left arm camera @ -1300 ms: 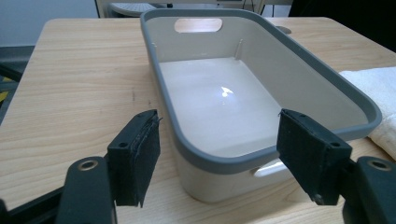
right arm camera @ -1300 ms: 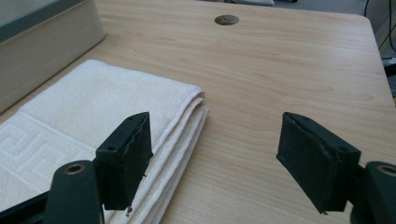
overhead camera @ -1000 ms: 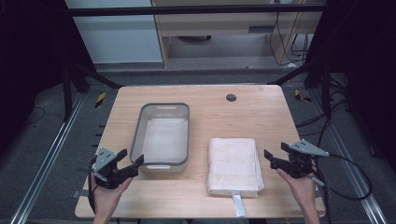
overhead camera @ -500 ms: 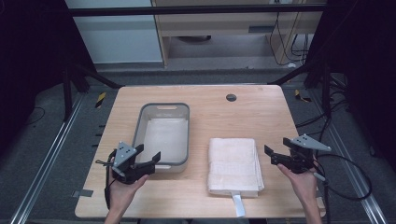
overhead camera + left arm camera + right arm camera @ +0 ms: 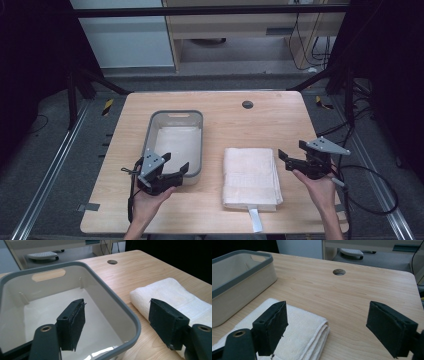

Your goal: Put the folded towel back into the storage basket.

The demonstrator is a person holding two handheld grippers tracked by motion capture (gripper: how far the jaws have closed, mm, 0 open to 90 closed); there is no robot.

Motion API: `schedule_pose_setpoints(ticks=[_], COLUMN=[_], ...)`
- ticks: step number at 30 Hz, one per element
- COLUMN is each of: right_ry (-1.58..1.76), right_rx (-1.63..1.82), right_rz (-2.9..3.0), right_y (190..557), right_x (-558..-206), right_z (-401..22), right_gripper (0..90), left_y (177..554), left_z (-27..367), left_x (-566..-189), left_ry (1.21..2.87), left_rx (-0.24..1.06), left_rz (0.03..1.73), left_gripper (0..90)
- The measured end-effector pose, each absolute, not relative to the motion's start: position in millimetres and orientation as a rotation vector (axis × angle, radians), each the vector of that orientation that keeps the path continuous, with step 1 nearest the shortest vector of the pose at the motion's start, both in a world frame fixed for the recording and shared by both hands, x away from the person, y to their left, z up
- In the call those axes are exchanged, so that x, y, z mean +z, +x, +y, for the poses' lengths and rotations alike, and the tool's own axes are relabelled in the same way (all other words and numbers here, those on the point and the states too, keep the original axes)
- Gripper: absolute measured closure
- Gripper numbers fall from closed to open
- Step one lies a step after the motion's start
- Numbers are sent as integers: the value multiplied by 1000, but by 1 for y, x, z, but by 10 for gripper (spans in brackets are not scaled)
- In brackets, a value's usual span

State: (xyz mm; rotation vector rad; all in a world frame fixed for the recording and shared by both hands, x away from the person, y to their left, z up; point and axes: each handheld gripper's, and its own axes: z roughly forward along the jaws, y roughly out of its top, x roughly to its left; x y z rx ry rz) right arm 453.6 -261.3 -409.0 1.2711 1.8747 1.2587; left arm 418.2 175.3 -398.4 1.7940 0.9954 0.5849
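Right across the middle of the room sits a light wooden table (image 5: pixel 220 107), its top pale and grained, with a small round cable hole (image 5: pixel 247 104) near the far edge. On its left half stands a rectangular plastic tub (image 5: pixel 174 116) with a grey rim and cream walls, a slot handle cut into the far end; the inside looks bare apart from a pale floor. Just to the right of the tub, apart from it, lies a folded cream towel (image 5: pixel 250 175), stacked in neat layers, with a white tag (image 5: pixel 254 218) sticking out from its near edge toward the person. The left gripper (image 5: pixel 173 168) is held in the person's left hand (image 5: pixel 149 200) at the tub's near corner, its jaws spread wide and gripping nothing; in the left gripper view one jaw hangs over the inside of the tub (image 5: pixel 75 290) while the other sits outside the rim, toward the towel (image 5: pixel 172 295). The right gripper (image 5: pixel 290 159), held in the right hand (image 5: pixel 320 187), sits just beside the towel's right edge, near its far corner, also gaping and empty; in the right gripper view one jaw stands over the towel's (image 5: pixel 297 330) folded edge and the other over bare tabletop (image 5: pixel 352 297). A black cable (image 5: pixel 367 192) trails from the right gripper over the table's right side.
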Motion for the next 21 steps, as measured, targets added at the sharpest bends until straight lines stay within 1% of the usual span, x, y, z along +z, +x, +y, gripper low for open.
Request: schedule_pose_setpoints(ticks=[13,21], right_ry=[1263,1271], right_rx=[1276,1289], right_rz=[1903,1919], right_y=[467,471], right_x=[-408,-415], right_z=[-248,-245], right_gripper=[178,190], left_y=[420,418], left_z=[138,121], left_x=[-405,-410], left_ry=[1840,1870], left_rx=[531,510], left_rz=[939,916], left_gripper=[289,296])
